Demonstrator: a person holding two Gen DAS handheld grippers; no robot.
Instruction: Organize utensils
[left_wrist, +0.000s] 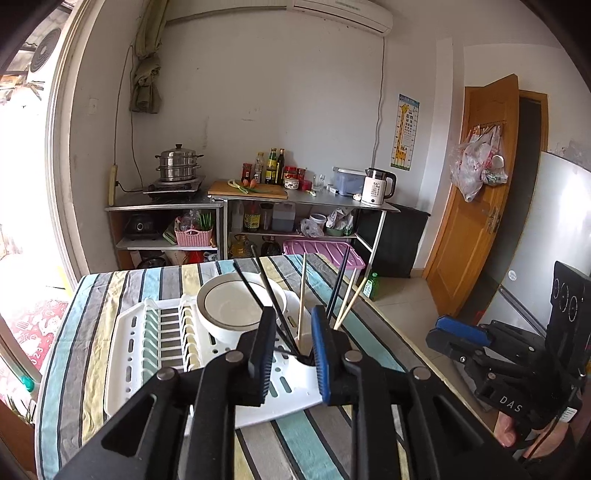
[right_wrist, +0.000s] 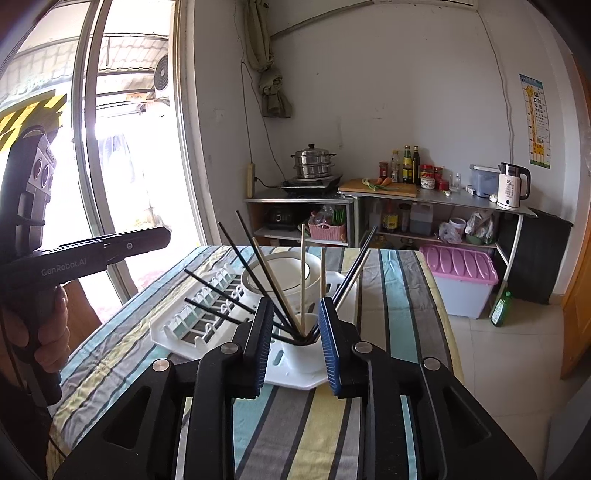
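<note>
A white dish rack (left_wrist: 133, 350) (right_wrist: 173, 332) lies on the striped table. Its utensil cup (left_wrist: 301, 363) (right_wrist: 304, 350) at the near corner holds several black chopsticks (left_wrist: 271, 291) (right_wrist: 262, 273) and wooden chopsticks (left_wrist: 302, 295) (right_wrist: 303, 273), fanned out. A white bowl (left_wrist: 236, 306) (right_wrist: 280, 273) sits in the rack behind the cup. My left gripper (left_wrist: 291, 336) is open and empty, just in front of the cup. My right gripper (right_wrist: 295, 328) is open and empty, also just in front of the cup. The right gripper also shows at the right of the left wrist view (left_wrist: 458, 338).
The striped tablecloth (left_wrist: 74, 332) (right_wrist: 399, 295) covers the table. Beyond it stand metal shelves with a steamer pot (left_wrist: 179, 164) (right_wrist: 314, 162), bottles, a kettle (left_wrist: 376, 186) (right_wrist: 511, 184) and a pink-lidded bin (left_wrist: 328, 253) (right_wrist: 461, 273). A green bottle (right_wrist: 500, 304) stands on the floor.
</note>
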